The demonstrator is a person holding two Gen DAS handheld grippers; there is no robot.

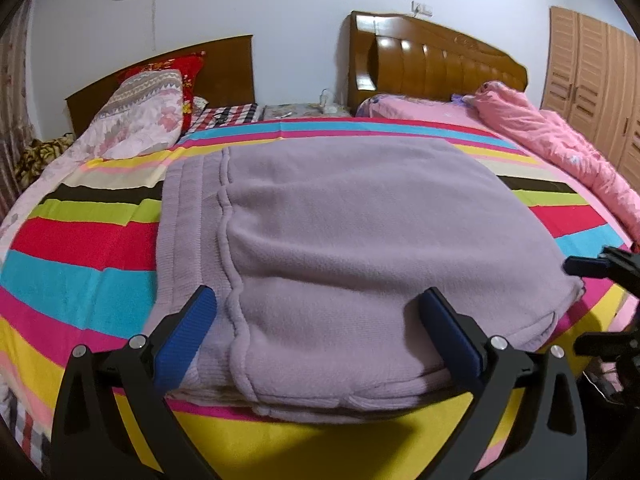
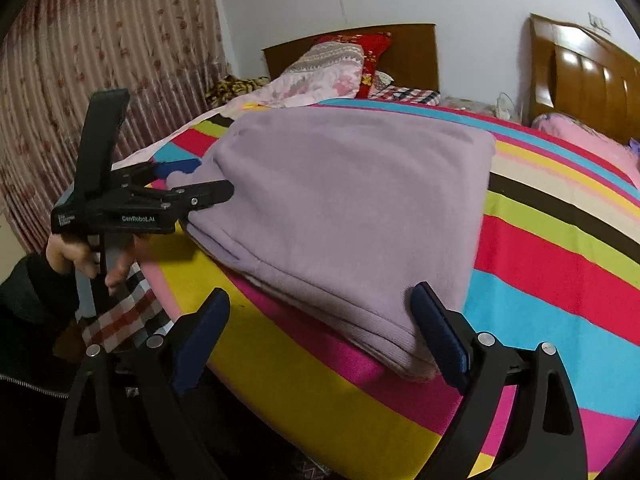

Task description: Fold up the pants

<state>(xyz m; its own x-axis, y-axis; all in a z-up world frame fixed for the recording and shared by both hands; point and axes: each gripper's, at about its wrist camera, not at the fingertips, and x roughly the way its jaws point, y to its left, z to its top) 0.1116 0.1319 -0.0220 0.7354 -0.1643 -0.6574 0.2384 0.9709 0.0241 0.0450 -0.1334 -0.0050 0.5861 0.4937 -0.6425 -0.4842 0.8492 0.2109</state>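
The lilac fleece pants (image 1: 360,232) lie folded into a thick rectangle on the striped bed sheet (image 1: 80,248). My left gripper (image 1: 318,300) is open wide, its blue pads (image 1: 192,328) straddling the near edge of the fold without pressing on it. In the right wrist view the pants (image 2: 340,200) reach toward me, and one corner lies against the right-hand finger (image 2: 436,332) of my right gripper (image 2: 320,300), which is open. The left gripper (image 2: 204,180) shows there at the pants' far left corner. The right gripper (image 1: 576,304) peeks in at the left wrist view's right edge.
A hand in a dark sleeve (image 2: 68,256) holds the left gripper's handle beside a checked cloth (image 2: 124,308). Pillows (image 1: 136,120) and a pink quilt (image 1: 560,148) lie toward the wooden headboards (image 1: 436,60). A curtain (image 2: 100,60) hangs left, a wardrobe (image 1: 592,80) stands right.
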